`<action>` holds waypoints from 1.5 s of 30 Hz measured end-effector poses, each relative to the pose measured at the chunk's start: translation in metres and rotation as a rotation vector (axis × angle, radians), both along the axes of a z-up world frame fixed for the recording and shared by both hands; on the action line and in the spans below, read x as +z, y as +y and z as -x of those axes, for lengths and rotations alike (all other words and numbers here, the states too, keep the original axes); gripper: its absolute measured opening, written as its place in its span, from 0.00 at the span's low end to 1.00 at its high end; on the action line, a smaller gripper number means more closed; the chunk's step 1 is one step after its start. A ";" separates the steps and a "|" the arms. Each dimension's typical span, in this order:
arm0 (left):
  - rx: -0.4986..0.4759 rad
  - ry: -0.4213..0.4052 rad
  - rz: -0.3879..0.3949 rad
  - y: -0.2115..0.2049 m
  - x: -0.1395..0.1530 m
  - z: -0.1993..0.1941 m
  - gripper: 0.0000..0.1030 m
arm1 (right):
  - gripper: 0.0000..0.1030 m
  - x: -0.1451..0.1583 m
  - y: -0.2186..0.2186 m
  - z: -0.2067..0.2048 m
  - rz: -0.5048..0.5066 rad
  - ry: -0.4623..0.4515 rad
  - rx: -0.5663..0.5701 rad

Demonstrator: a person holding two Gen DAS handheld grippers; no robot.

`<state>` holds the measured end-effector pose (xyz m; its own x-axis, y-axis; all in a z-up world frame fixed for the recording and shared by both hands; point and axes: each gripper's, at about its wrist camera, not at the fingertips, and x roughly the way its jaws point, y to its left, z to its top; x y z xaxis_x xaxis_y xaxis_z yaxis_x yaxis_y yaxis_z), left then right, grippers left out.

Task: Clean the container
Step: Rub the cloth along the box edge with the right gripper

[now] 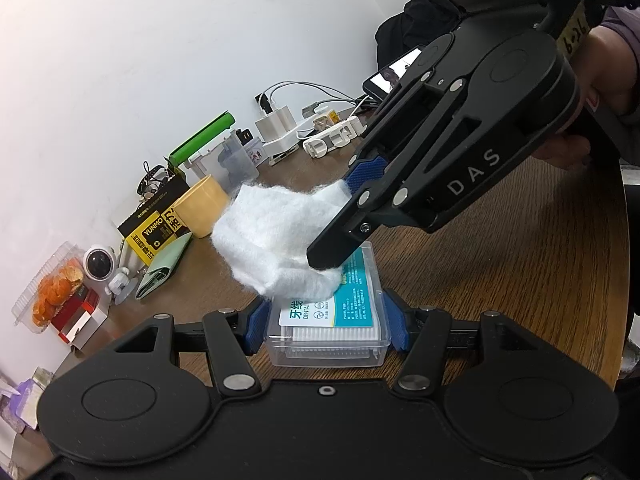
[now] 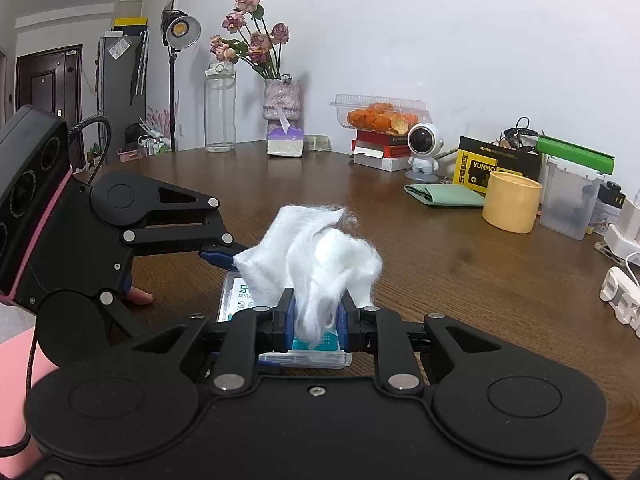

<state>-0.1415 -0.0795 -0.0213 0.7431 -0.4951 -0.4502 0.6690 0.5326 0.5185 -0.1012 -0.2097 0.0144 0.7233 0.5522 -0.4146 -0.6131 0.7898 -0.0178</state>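
Note:
A clear plastic container [image 1: 352, 312] with a teal and white label lies flat on the brown table [image 1: 500, 272]. My left gripper [image 1: 326, 322] is shut on it, one blue pad on each short side. From the upper right, my right gripper [image 1: 336, 224] is shut on a white fluffy cloth [image 1: 272, 240] and presses it onto the far part of the lid. In the right wrist view the cloth [image 2: 316, 256] bulges up from between the right gripper's [image 2: 316, 318] blue pads. It hides much of the container [image 2: 240, 300]. The left gripper [image 2: 228, 280] reaches in from the left.
A yellow cup [image 2: 512, 202], green wallet [image 2: 444, 194], astronaut figure [image 2: 424, 148] and yellow-black box [image 2: 492, 168] stand beyond the container. A power strip and chargers [image 1: 336, 136] and a phone [image 1: 394, 72] sit at the back. The table's round edge [image 1: 624, 240] runs on the right.

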 end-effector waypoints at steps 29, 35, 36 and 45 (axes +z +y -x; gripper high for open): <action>0.000 0.003 0.000 0.005 0.003 -0.021 0.56 | 0.21 0.000 0.005 0.005 -0.006 0.011 0.100; 0.003 0.007 0.002 0.006 0.003 -0.025 0.56 | 0.21 0.001 -0.006 -0.011 -0.014 0.041 -0.016; 0.004 0.008 0.003 0.006 0.003 -0.026 0.56 | 0.21 0.002 -0.004 -0.012 -0.012 0.038 -0.015; 0.015 0.032 0.022 0.008 0.005 -0.035 0.55 | 0.21 0.007 0.005 0.001 0.059 0.065 0.094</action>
